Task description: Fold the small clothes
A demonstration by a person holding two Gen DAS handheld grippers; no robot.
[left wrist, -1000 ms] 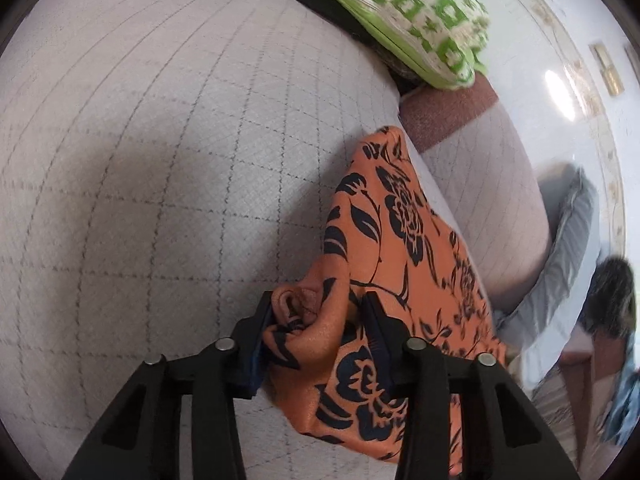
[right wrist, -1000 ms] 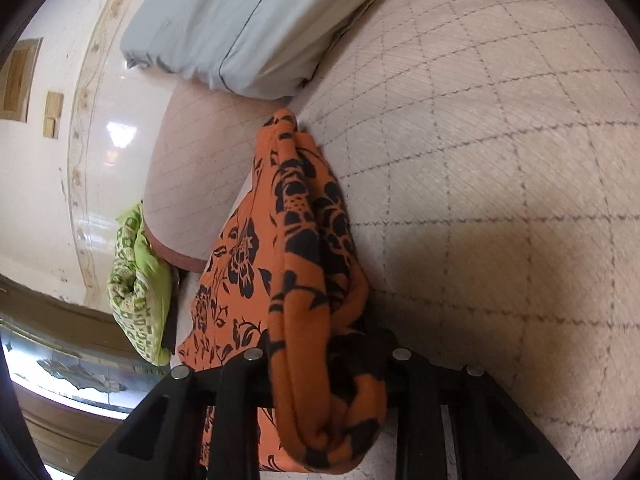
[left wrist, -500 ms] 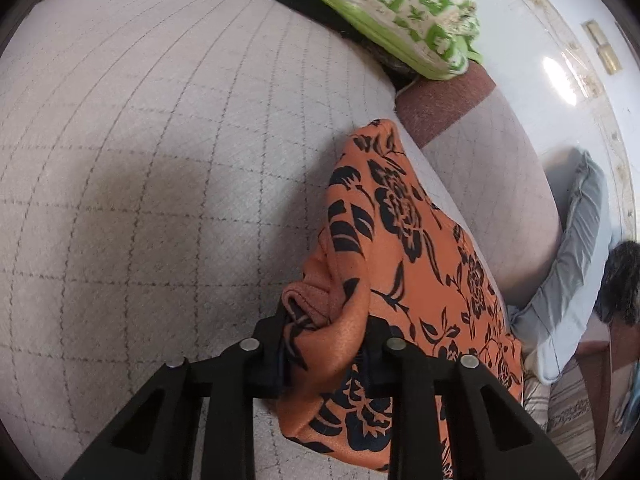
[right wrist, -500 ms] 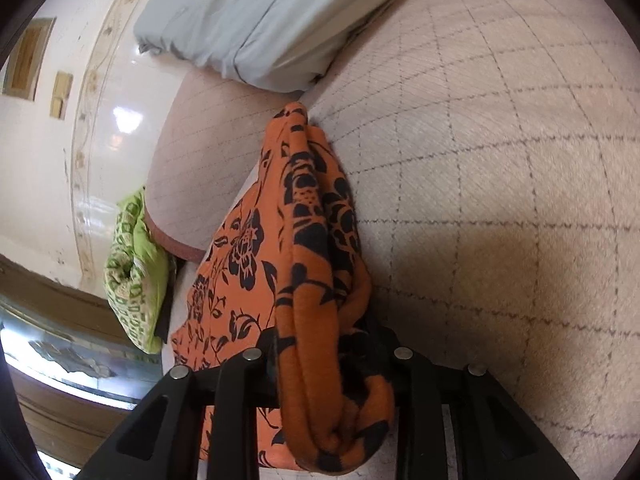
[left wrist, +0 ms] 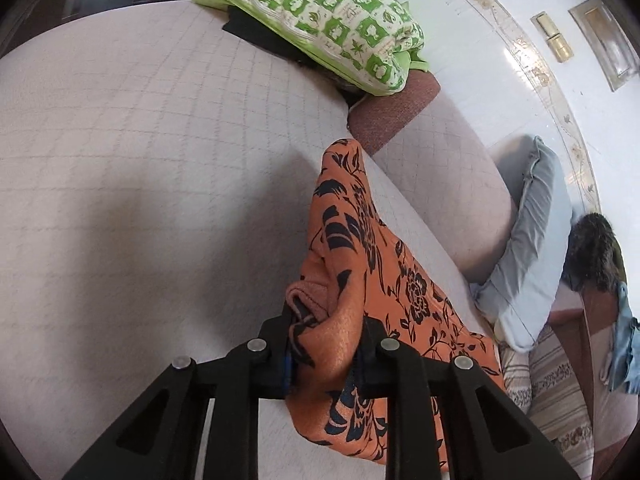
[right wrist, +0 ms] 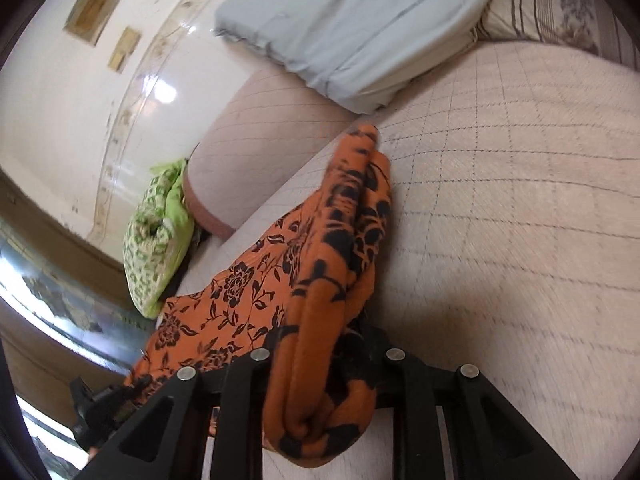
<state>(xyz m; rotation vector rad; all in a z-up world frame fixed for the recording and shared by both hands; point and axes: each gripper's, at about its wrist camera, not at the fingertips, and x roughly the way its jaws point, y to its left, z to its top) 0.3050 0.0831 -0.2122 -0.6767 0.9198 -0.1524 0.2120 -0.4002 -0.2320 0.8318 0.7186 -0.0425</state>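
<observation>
Both tongs, left (left wrist: 326, 344) & right (right wrist: 326, 354), have just closed on bunched ends of the orange black-flowered cloth garment (left wrist: 360, 264), now lifting it off the quilted beige bed (left wrist: 140, 160) w/ the fold underway.

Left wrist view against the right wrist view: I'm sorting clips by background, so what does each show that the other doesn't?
Only the left wrist view shows a dark furry thing and blue denim at its right edge. Only the right wrist view shows the other hand-held gripper, low on the left. Both show the orange flowered cloth clamped in front, the quilted bed cover, the green patterned pillow and the grey pillow.
</observation>
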